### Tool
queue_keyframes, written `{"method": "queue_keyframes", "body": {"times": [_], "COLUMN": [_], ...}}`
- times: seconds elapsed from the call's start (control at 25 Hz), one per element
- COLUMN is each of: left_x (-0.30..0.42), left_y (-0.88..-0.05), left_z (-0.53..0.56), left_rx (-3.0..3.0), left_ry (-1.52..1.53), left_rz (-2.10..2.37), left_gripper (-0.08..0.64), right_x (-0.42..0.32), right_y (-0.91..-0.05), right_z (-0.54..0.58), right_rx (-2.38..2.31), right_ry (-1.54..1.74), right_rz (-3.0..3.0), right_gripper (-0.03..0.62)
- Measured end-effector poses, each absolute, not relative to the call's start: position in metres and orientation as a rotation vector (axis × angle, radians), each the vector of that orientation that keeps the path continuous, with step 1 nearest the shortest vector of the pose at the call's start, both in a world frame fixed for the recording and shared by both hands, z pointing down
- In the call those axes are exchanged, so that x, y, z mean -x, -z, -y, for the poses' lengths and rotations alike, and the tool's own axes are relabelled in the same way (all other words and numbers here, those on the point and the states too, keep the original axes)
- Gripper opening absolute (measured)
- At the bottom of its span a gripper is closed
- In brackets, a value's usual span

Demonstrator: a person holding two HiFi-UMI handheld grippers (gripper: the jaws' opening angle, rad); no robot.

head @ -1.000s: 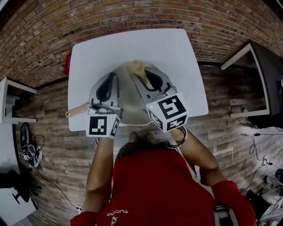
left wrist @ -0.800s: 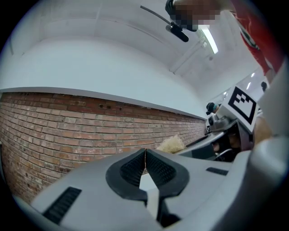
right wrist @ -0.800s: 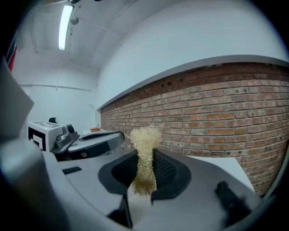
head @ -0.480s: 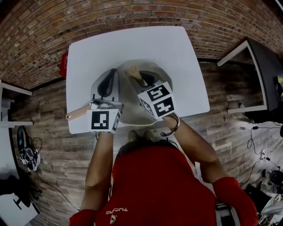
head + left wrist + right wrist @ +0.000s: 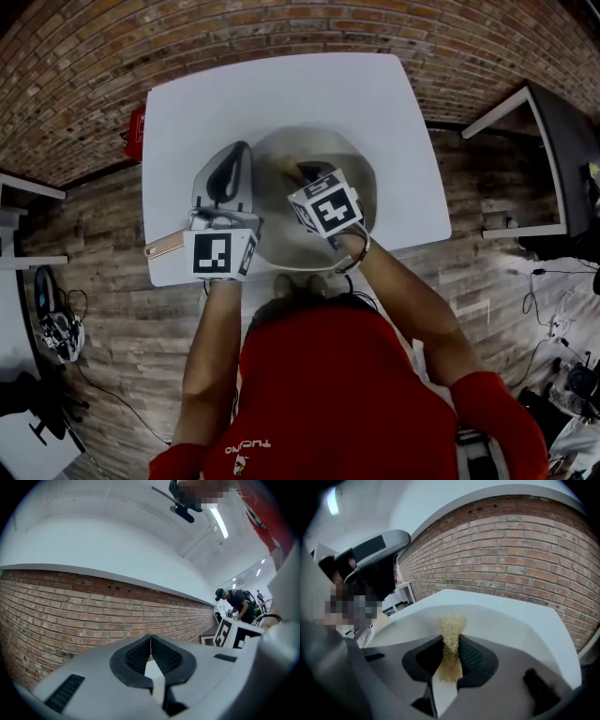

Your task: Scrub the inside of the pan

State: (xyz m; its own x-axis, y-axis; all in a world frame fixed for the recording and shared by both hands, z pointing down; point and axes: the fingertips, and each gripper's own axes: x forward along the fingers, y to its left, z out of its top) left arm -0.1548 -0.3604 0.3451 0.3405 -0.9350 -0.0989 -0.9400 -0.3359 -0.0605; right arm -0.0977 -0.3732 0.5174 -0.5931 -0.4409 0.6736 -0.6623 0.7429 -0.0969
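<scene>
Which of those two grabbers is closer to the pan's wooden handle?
Left. The left gripper lies right beside the handle, at the pan's left edge. The right gripper is over the pan's bowl, clamping a scrubber.

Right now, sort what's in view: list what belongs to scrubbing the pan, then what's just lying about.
Job in hand:
pan
fibre scrubber, clamped in the right gripper
left gripper, shut

Lying about:
red object by the table edge
cables on the floor

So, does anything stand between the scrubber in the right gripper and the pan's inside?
Nothing visible does. The right gripper, shut on the scrubber, hangs over the pan's bare inside; the left gripper sits at its left edge.
</scene>
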Motion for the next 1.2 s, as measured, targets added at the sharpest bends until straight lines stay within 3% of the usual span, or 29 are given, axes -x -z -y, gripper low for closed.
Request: {"method": "queue_keyframes", "body": {"times": [0.72,1.2], "left_x": [0.179,0.17], "left_y": [-0.349,-0.349], "left_z": [0.366,0.369], "left_rx": [2.497,2.54], "left_ry": [-0.065,-0.081], "left_rz": [-1.743,-1.685], "left_gripper": [0.015,0.015], "right_x": [0.124,0.074], "right_y": [-0.565,-0.572], "right_z": [0.373,0.388], "right_rx": [-0.766,-0.933], "right_ry": [-0.504,-0.541], "right_rz": [2.131,2.004], "right_gripper": [0.086,0.086]}}
